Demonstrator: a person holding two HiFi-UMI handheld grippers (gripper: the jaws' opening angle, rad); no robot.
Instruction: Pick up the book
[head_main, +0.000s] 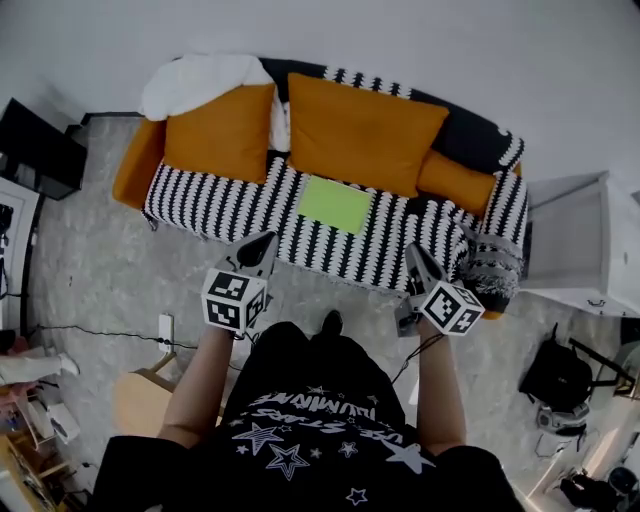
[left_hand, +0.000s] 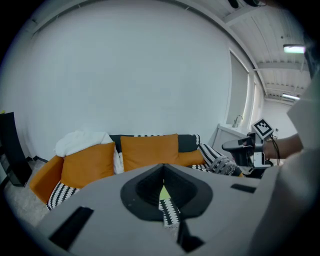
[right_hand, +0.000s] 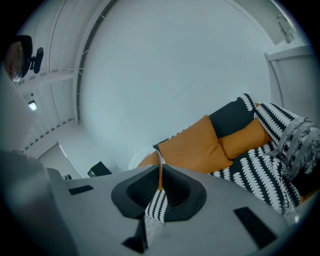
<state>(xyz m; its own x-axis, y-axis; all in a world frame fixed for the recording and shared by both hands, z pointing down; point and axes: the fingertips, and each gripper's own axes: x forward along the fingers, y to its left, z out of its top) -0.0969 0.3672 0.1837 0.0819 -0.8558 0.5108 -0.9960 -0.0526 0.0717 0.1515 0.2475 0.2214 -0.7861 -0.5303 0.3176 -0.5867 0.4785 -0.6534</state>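
Note:
A flat lime-green book (head_main: 335, 203) lies on the seat of a black-and-white striped sofa (head_main: 215, 205), in front of the large orange cushion (head_main: 360, 130). My left gripper (head_main: 266, 242) hovers at the sofa's front edge, below and left of the book, with its jaws shut and empty. My right gripper (head_main: 413, 252) is over the front edge to the book's lower right, also shut and empty. In the left gripper view a green sliver of the book (left_hand: 163, 192) shows through the slit behind the closed jaws (left_hand: 163, 167), and the right gripper (left_hand: 241, 146) is at the right. The right gripper view's jaws (right_hand: 160, 167) point toward the orange cushions (right_hand: 197, 147).
A white blanket (head_main: 195, 80) drapes the sofa's left back. A grey patterned throw (head_main: 492, 270) hangs over the right arm. A white cabinet (head_main: 585, 245) stands to the right, with a black bag (head_main: 555, 375) on the floor. A wooden stool (head_main: 140, 400) is at my left.

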